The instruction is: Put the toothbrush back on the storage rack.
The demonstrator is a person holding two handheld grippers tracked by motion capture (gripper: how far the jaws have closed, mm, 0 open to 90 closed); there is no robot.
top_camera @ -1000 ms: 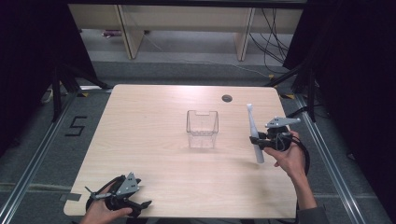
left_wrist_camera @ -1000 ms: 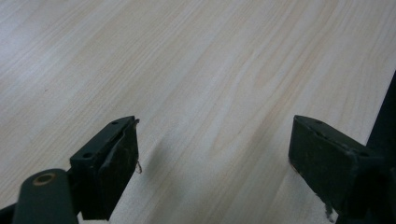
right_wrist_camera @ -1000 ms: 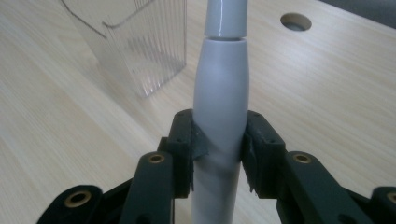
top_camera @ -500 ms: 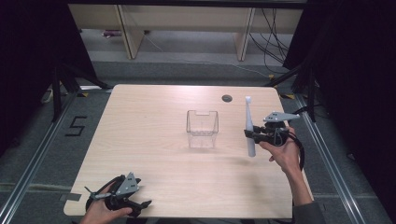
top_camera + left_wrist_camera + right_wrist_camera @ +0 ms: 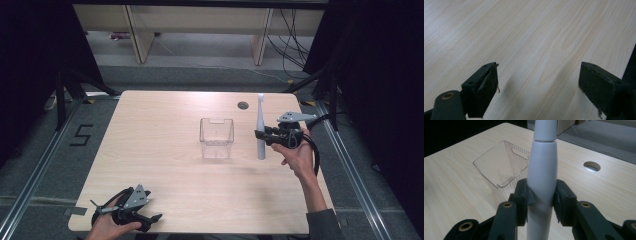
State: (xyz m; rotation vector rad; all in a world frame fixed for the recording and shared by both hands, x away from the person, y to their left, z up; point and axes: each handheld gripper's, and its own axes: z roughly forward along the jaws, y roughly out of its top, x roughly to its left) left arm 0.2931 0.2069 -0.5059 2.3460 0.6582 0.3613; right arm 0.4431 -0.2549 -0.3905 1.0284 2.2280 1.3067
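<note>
The right gripper [image 5: 261, 134], held above the worktop [image 5: 165, 130] right of the clear bin [image 5: 217, 138], clamps an upright white toothbrush-like stick [image 5: 260, 127]. Its own view shows the jaws squeezing the handle [image 5: 542, 185]. The left gripper [image 5: 150, 218] rests at the near edge, jaws spread wide, empty.

White toothbrush standing tall beside the clear bin

The white electric toothbrush [image 5: 260, 131] is standing upright, pinched at mid-handle by the right gripper [image 5: 261, 135]; the empty clear plastic bin [image 5: 216, 137] is sitting just beyond it, to the gripper's left.
</note>
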